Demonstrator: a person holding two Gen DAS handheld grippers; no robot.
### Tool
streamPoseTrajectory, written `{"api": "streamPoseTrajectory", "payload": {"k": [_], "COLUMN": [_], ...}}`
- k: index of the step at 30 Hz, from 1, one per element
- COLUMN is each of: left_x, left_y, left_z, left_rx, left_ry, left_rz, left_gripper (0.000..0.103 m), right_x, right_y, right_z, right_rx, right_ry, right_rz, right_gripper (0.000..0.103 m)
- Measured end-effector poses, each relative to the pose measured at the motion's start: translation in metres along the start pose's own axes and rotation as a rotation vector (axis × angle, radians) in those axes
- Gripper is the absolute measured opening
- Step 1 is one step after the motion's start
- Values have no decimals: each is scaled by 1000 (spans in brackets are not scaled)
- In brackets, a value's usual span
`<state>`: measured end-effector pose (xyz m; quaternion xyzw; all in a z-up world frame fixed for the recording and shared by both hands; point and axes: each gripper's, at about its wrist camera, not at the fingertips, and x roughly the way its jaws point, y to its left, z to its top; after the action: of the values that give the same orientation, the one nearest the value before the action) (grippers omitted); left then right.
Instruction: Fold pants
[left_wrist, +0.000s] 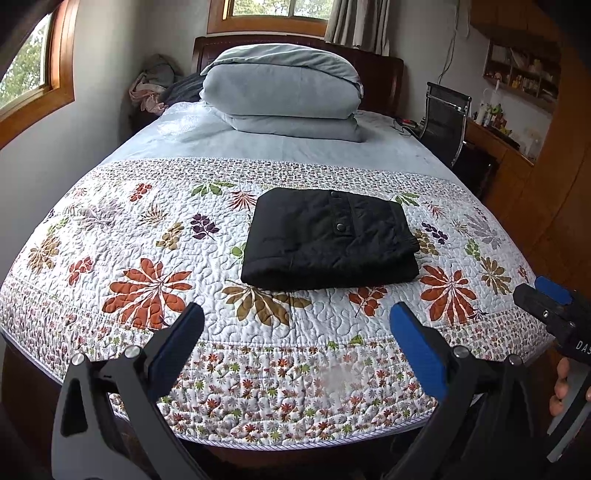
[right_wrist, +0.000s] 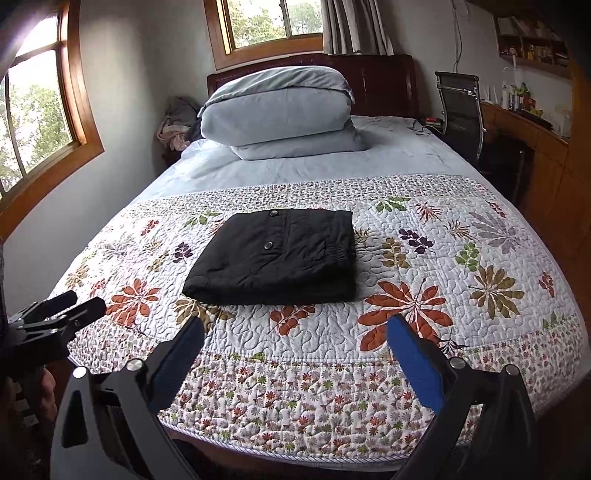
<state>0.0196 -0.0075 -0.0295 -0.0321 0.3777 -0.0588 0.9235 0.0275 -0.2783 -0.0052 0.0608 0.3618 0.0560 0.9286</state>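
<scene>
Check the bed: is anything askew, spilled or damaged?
Nothing stands out. The black pants lie folded in a compact rectangle on the floral quilt, and both the left gripper and right gripper are open and empty.

- The folded pants lie on the quilt, on the near part of the bed.
- The quilt covers the near half of the bed.
- A stack of folded bedding sits on the far part of the bed, in front of the headboard.
- A pile of clothes is in the far left corner.
- A chair stands to the right of the bed, with the counter right of it.
- The left tool and the right tool are near the bed's near edge, apart from the pants.
</scene>
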Motion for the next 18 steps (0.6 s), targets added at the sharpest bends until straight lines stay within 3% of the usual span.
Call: {"api": "streamPoseTrajectory", "payload": {"k": [18], "left_x": [-2], "left_y": [1], "left_z": [-1], "left_rx": [14], "left_ry": [-5], "left_rz": [6], "left_gripper": [100], "right_x": [-2], "right_y": [3], "right_z": [0], "right_rx": [-28], "right_ry": [-6], "right_rz": [-9], "right_gripper": [100]}}
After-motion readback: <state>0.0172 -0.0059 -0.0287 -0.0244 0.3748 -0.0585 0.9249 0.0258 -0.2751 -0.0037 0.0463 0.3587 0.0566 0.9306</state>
